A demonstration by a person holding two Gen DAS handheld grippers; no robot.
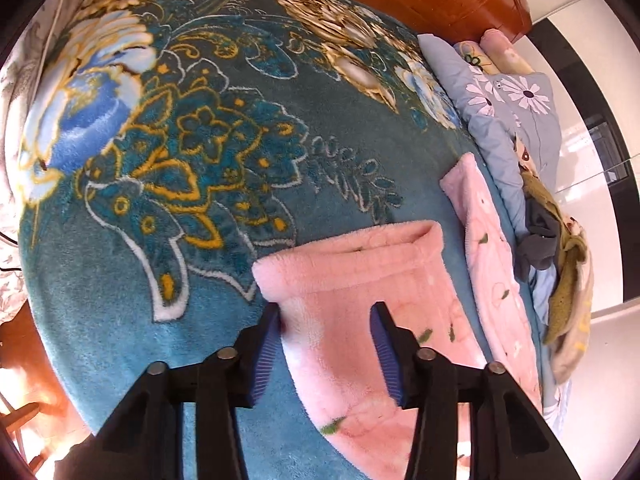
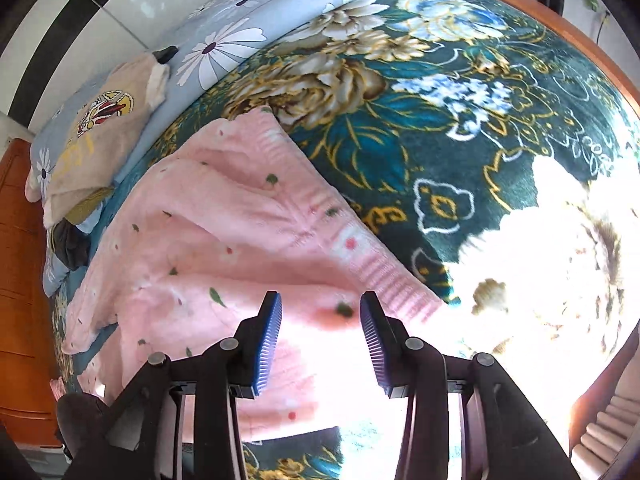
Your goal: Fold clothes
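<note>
In the left wrist view, we see pink fleece trousers (image 1: 360,292) lying flat on a teal flowered blanket (image 1: 224,184) covering a bed. One leg's hemmed opening faces up and away from us, its length running back toward our left gripper (image 1: 326,352). That gripper tilts downward, jaws apart, touching nothing.

In the right wrist view, the trousers (image 2: 208,232) stretch diagonally, ribbed waistband toward the right. Our right gripper (image 2: 320,340) hovers above, tilted steeply downward, jaws apart and empty.
</note>
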